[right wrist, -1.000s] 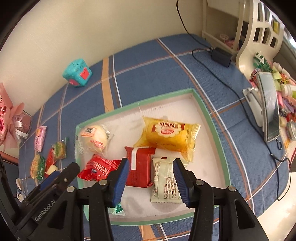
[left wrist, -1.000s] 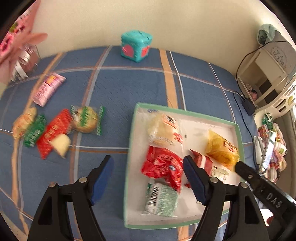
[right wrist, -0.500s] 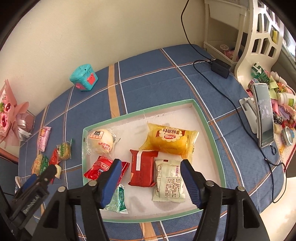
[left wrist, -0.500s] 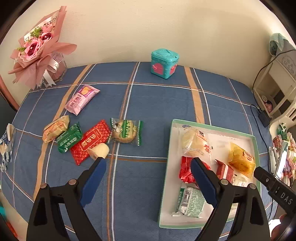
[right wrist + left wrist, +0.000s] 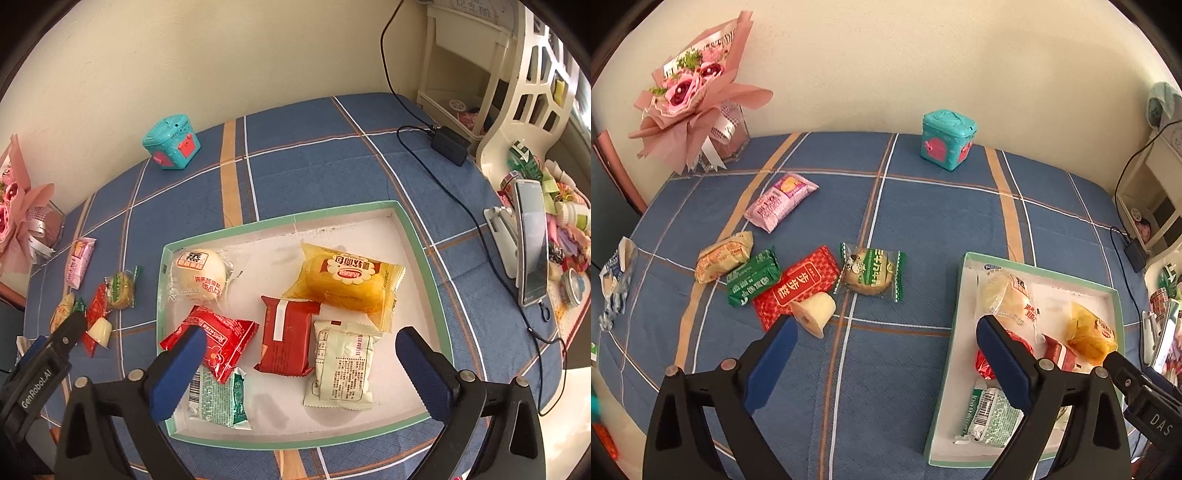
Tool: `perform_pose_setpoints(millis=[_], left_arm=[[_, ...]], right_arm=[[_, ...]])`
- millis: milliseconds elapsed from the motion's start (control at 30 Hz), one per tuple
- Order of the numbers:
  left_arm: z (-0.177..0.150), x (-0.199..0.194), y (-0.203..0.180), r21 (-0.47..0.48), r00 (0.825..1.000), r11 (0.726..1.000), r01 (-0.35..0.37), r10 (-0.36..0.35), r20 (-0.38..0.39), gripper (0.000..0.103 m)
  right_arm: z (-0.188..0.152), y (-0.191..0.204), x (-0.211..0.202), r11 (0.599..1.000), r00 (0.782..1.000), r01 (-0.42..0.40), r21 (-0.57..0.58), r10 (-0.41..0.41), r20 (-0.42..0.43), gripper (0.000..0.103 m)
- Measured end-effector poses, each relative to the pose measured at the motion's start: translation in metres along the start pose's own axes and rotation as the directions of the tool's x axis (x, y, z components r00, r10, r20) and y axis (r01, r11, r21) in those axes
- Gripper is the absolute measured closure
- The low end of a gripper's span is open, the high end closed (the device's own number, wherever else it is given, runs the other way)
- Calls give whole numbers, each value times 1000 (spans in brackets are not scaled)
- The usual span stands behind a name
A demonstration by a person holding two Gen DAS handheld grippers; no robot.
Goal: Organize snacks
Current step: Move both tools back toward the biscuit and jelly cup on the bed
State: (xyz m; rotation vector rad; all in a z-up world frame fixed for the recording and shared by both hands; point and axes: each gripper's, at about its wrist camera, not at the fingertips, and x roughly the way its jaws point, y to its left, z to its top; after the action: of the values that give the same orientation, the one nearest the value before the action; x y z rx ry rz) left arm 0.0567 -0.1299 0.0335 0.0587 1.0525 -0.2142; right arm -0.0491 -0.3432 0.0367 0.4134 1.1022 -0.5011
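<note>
Left gripper (image 5: 882, 363) hangs above the blue checked cloth (image 5: 923, 206), jaws spread wide and holding nothing. Loose snacks lie on the cloth to the left: a pink packet (image 5: 780, 202) farthest, then a tan bun (image 5: 723, 256), green bar (image 5: 752, 278), red packet (image 5: 797, 286), jelly cup (image 5: 815, 312) and round cookie (image 5: 872, 270) (all close together). Right gripper (image 5: 299, 373) hovers over the green-rimmed tray (image 5: 280, 223), jaws apart, empty. In the tray: white bun (image 5: 198, 274), yellow cake (image 5: 347, 286), dark red pack (image 5: 289, 329), white sachet (image 5: 343, 369).
</note>
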Motion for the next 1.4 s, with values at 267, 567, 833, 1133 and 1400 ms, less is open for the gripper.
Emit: perform_pose_setpoints(millis=[267,567,833,1133,1400], left_arm=[[1,5,-2,10,1000,1000,-23,23,14,5],[3,16,3,10,995,995,-98,98,2,5],[4,26,23,3,989,990,-138,138,-49,5],[6,24,73,-19,979,979,-202,201,-34,5],[11,17,135,-159,977,964,-214,212,-30,5]], right_arm=[[-1,9,6,999,1000,-18,-26,17,-6,0],[-2,20,17,998,1000,-23,-54,22,-17,0],[-3,38,28,997,1000,-23,-71,21,-23,0],[-5,65,27,995,1000,-23,-97,24,14,0],[-12,107,36,988,997,-73,-135,73,-2,0]])
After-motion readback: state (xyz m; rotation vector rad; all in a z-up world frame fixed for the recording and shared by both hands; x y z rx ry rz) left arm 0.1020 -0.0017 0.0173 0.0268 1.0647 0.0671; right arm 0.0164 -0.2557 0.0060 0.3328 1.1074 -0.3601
